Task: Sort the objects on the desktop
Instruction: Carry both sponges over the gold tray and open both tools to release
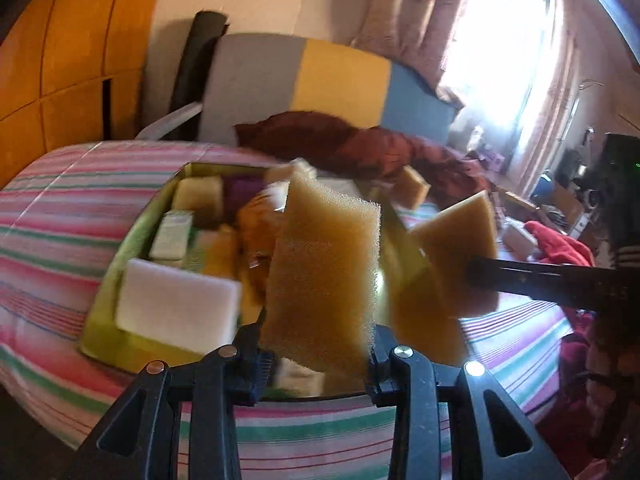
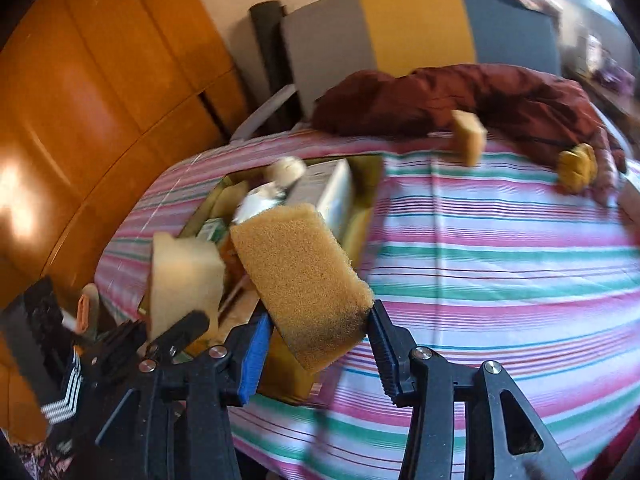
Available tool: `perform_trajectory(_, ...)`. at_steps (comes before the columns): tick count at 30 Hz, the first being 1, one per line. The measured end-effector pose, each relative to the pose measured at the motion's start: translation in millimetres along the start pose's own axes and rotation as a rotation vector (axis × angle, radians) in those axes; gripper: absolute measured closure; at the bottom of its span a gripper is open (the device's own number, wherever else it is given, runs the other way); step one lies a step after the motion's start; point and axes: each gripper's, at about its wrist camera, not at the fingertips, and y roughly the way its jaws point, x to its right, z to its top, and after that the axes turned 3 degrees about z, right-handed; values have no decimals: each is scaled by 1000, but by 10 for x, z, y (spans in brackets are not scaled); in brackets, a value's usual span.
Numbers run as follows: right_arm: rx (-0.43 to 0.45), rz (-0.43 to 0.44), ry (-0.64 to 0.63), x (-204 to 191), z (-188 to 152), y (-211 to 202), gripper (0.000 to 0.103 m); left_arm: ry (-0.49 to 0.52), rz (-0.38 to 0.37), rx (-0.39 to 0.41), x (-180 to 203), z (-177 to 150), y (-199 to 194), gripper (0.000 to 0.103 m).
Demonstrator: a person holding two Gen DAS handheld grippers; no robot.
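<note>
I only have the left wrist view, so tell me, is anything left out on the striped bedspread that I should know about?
Observer: Yes. A loose sponge cube sits on the bedspread beside the maroon blanket.
Operator: Anything farther right?
Observer: A crumpled yellow sponge piece lies at the blanket's edge.
Operator: What is the right gripper doing?
Observer: The right gripper is shut on a tan sponge, next to the box.

Green box (image 1: 120, 280): my sponge (image 1: 324, 276) hides its middle contents; those at its far end too blurred to name. Small yellow lump (image 2: 578, 168) at bed's far edge: unidentifiable. My finger bases: cut off below.
</note>
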Motion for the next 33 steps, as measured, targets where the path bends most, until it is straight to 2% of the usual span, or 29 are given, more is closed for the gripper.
perform_trajectory(2,-10,1,-20,-98,-4,69,54,-8,29,-20,-126,-4,32,67)
perform_trajectory(7,-25,-16,-38,-213,0,171,47,-9,59,-127,-314,-15,219,63)
perform_trajectory(8,-28,-19,-41,-226,-5,184,46,-1,56,-122,-321,-33,191,62)
perform_trajectory(10,-30,-31,-42,-233,-11,186,38,11,48,-121,-322,-31,177,53)
perform_trajectory(11,-26,-35,-38,-228,-14,177,36,13,41,-116,-333,-27,159,51)
perform_trajectory(16,9,-12,-9,-183,-7,92,32,22,18,-72,-348,-18,28,51)
perform_trajectory(21,29,-9,6,-148,-13,48,33,40,36,19,-365,26,-142,52)
perform_trajectory(23,32,-2,5,-150,-22,42,33,57,47,35,-353,57,-163,64)
perform_trajectory(24,34,-4,4,-149,-29,37,33,76,58,21,-331,70,-131,73)
perform_trajectory(27,33,-1,12,-131,-33,49,32,139,43,1,-237,113,-21,84)
perform_trajectory(30,35,-3,16,-111,-36,48,32,190,29,-2,-112,180,92,85)
perform_trajectory(33,41,-8,19,-83,-46,24,33,194,-22,-31,-20,278,260,85)
